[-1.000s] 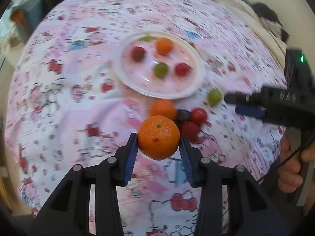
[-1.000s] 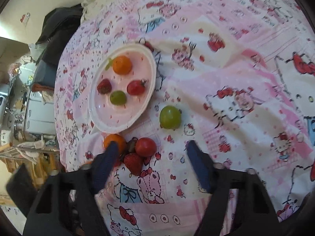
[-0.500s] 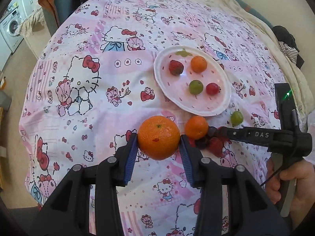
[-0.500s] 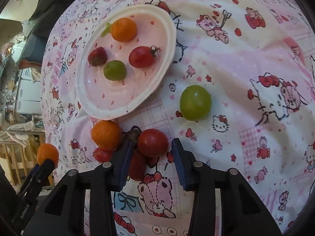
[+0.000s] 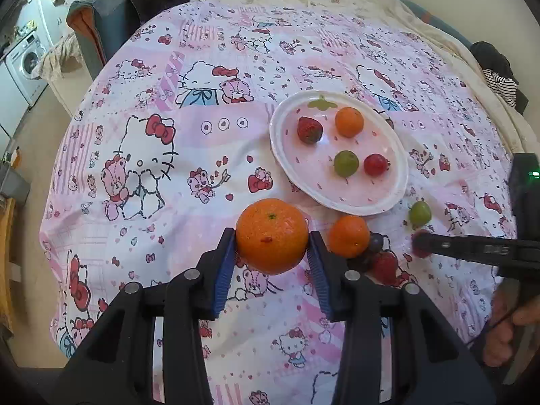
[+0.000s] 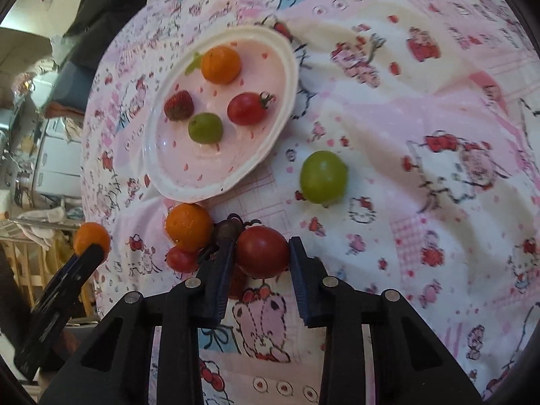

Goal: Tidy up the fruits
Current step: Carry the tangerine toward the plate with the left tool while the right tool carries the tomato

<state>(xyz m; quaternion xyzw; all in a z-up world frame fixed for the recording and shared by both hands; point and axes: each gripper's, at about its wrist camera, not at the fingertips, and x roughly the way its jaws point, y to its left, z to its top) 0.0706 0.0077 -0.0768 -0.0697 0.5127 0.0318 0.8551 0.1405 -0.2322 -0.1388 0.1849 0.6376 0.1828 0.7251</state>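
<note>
My left gripper (image 5: pixel 272 256) is shut on a large orange (image 5: pixel 272 236) and holds it above the cloth, near-left of the white plate (image 5: pixel 280 141). The plate carries a strawberry (image 5: pixel 309 129), a small orange (image 5: pixel 349 122), a green grape (image 5: pixel 346 163) and a cherry tomato (image 5: pixel 375 164). My right gripper (image 6: pixel 260 263) is shut on a red tomato (image 6: pixel 262 251) in the loose pile by the plate (image 6: pixel 287 67). Beside it lie an orange (image 6: pixel 189 226), a dark grape (image 6: pixel 225 231) and a red fruit (image 6: pixel 180 259). A green grape (image 6: pixel 323 176) lies apart.
The fruit lies on a pink Hello Kitty cloth (image 5: pixel 168 168) over a round table. A dark chair (image 5: pixel 111 23) and a washing machine (image 5: pixel 25 64) stand beyond the far left edge. The left gripper with its orange (image 6: pixel 91 238) shows at the left of the right wrist view.
My left gripper rose and drew back with the orange, so the plate shrank in view. My right gripper moved down into the pile and closed on the red tomato.
</note>
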